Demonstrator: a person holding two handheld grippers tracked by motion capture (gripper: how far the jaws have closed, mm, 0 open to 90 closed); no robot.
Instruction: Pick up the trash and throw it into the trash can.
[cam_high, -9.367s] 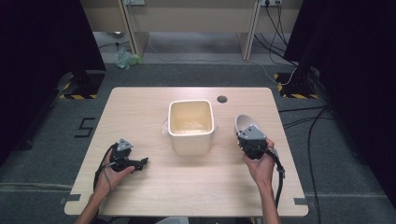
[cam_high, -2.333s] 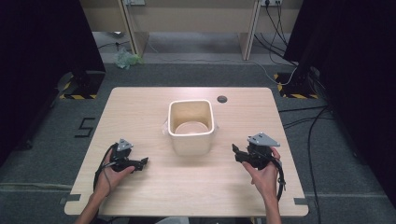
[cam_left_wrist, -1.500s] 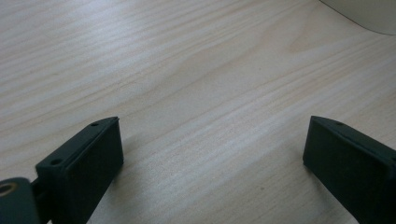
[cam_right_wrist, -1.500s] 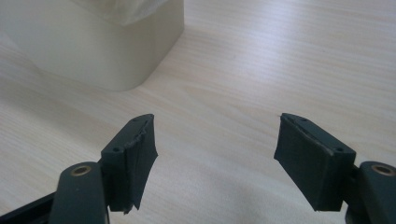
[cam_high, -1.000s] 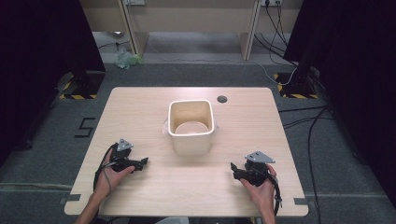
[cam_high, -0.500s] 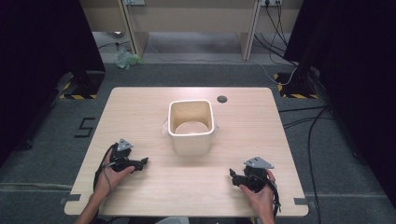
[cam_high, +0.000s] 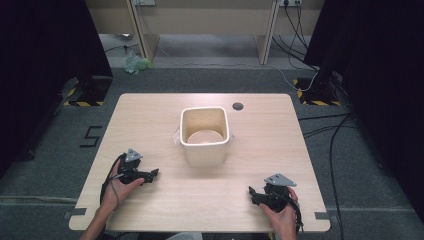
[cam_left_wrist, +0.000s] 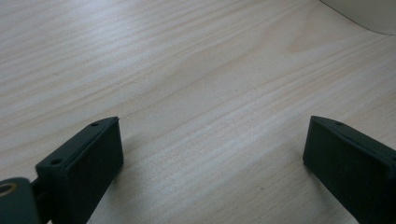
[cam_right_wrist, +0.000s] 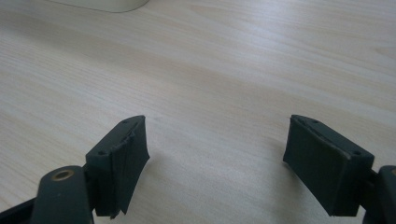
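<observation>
Both grippers rest on the pale wooden table (cam_high: 150, 115).
The left gripper (cam_high: 150, 173) and right gripper (cam_high: 255, 192) are spread, empty, at the frame's lower corners; grey carpet (cam_high: 60, 150) surrounds.

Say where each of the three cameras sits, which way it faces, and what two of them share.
High view: above the person's side, facing forward and down on the table; shows both forearms, left gripper, right gripper and the cream bin.
Left gripper view: rides the left gripper, low over the wood; two open jaws.
Right gripper view: rides the right gripper; open jaws likewise.
Shared: both gripper views catch the bin's base at their top edge.
</observation>
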